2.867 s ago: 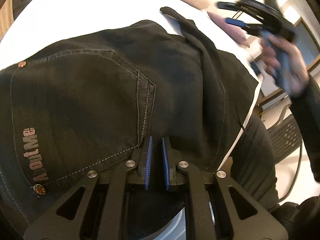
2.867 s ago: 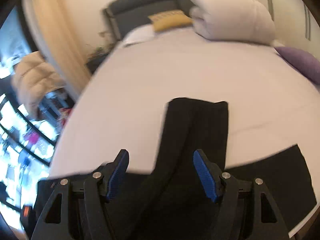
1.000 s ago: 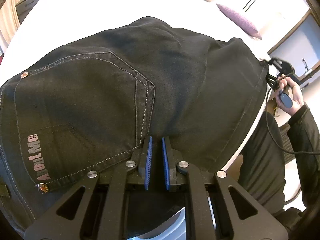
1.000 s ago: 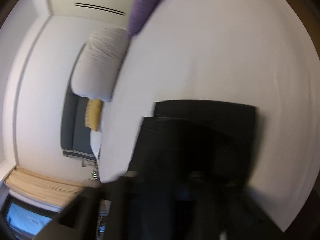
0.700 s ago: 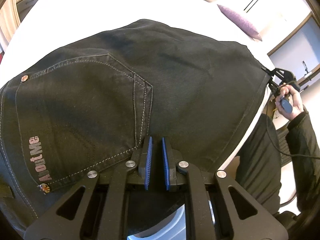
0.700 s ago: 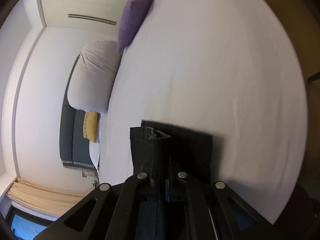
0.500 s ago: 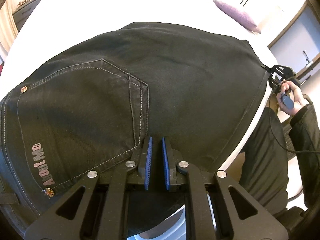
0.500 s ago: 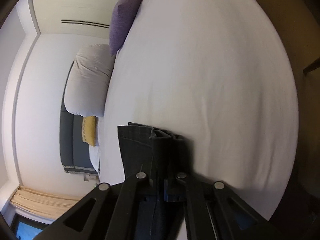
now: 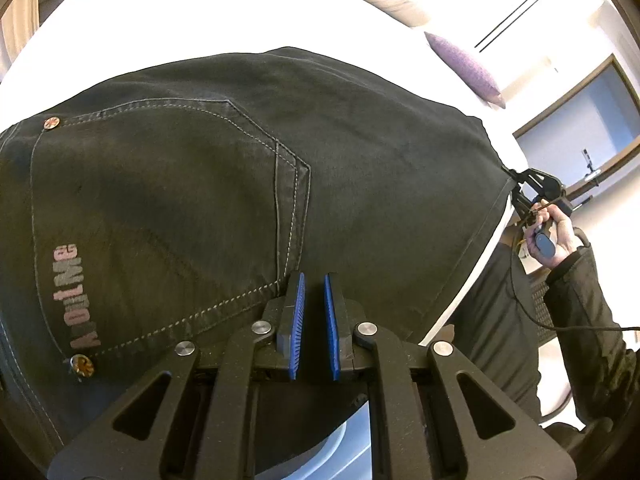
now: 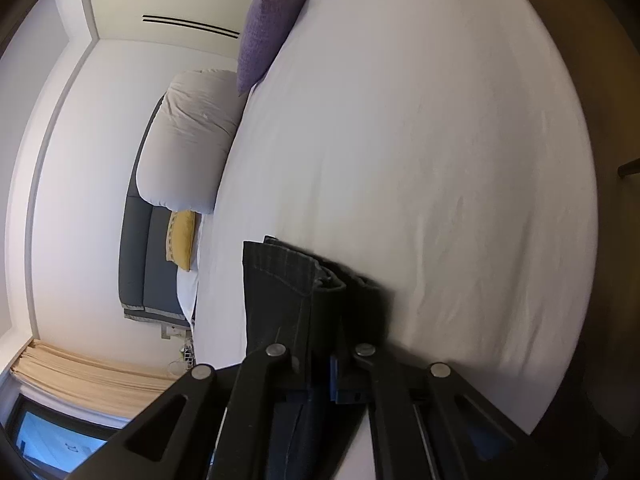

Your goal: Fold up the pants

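Dark denim pants (image 9: 360, 160) lie folded lengthwise on a white bed, back pocket with pink lettering facing up. My left gripper (image 9: 314, 300) is shut on the near edge beside the pocket's corner, its blue pads (image 9: 297, 312) almost together with cloth under them. In the right wrist view the stacked leg hems (image 10: 280, 280) stick out past my right gripper (image 10: 324, 320), which is shut on them. That right gripper (image 9: 520, 188) also shows in the left wrist view at the pants' far right corner, held by a person's hand (image 9: 560, 232).
The white bed sheet (image 10: 420, 160) stretches beyond the hems. A purple pillow (image 10: 272, 20), a rolled white duvet (image 10: 188, 140) and a yellow cushion (image 10: 182, 240) lie by the dark headboard (image 10: 138, 260). The person's dark sleeve (image 9: 580, 300) is at the bed's edge.
The right gripper, open over the legs earlier, has shut on the hems and carried them out to the right. The cloth now lies flat and stretched. The left gripper keeps its hold.
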`<state>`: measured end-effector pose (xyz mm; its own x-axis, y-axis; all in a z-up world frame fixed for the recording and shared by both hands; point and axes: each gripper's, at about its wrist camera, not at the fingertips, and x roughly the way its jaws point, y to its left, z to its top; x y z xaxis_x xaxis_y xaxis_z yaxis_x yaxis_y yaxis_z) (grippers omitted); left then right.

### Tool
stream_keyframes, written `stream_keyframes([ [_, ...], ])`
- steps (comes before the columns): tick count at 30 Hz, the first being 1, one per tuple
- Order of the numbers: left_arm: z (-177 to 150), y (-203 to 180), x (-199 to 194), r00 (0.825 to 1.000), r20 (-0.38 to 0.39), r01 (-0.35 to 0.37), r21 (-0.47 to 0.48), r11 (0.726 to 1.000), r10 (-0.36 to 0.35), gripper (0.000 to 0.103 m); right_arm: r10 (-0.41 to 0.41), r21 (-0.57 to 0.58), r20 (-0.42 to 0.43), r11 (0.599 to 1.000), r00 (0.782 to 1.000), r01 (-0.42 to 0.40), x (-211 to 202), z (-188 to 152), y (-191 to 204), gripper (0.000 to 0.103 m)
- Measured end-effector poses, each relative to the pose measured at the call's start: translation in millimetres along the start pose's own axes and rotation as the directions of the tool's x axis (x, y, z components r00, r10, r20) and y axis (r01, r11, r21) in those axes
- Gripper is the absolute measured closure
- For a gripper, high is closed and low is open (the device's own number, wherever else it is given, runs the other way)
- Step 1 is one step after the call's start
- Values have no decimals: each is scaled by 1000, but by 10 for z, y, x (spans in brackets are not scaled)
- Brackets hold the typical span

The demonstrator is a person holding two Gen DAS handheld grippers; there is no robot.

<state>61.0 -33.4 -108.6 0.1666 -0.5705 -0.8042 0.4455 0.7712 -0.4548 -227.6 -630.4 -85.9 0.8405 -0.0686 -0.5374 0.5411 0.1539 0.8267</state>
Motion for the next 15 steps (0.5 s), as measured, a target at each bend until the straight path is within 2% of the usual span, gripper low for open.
stream_keyframes([
  [3,-32,13,-8,1000,3,3,3,1000,-3,93,-37,-19,-18,999,999,37,59,30,31,99],
  [7,-90,43,-13,1000,20,23,-21,1000,-22,93,-18,4,-51,1000,999,18,36,138,15,96],
  [8,-123,75,-25,999,26,29,-31,999,-28,93,-39,1,-8,999,999,40,-86,173,18,91],
  [9,-136,100,-38,999,30,33,-38,999,-31,93,-77,-3,29,997,997,77,-188,189,25,75],
  [10,-156,126,-54,999,35,36,-43,998,-34,93,-118,-6,77,993,990,119,-358,196,44,45],
  [11,-175,140,-62,999,39,39,-46,998,-37,93,-130,-7,98,991,987,131,-458,186,53,37],
  [12,-192,159,-68,998,43,43,-48,998,-41,93,-109,-6,116,994,987,111,-619,137,83,36],
  [14,-220,176,-62,998,49,51,-54,997,-48,93,4,-20,46,1000,999,-3,-741,-33,189,36],
  [15,-223,182,-53,998,50,50,-54,997,-48,93,43,-47,-26,998,999,-44,-744,-202,295,36],
])
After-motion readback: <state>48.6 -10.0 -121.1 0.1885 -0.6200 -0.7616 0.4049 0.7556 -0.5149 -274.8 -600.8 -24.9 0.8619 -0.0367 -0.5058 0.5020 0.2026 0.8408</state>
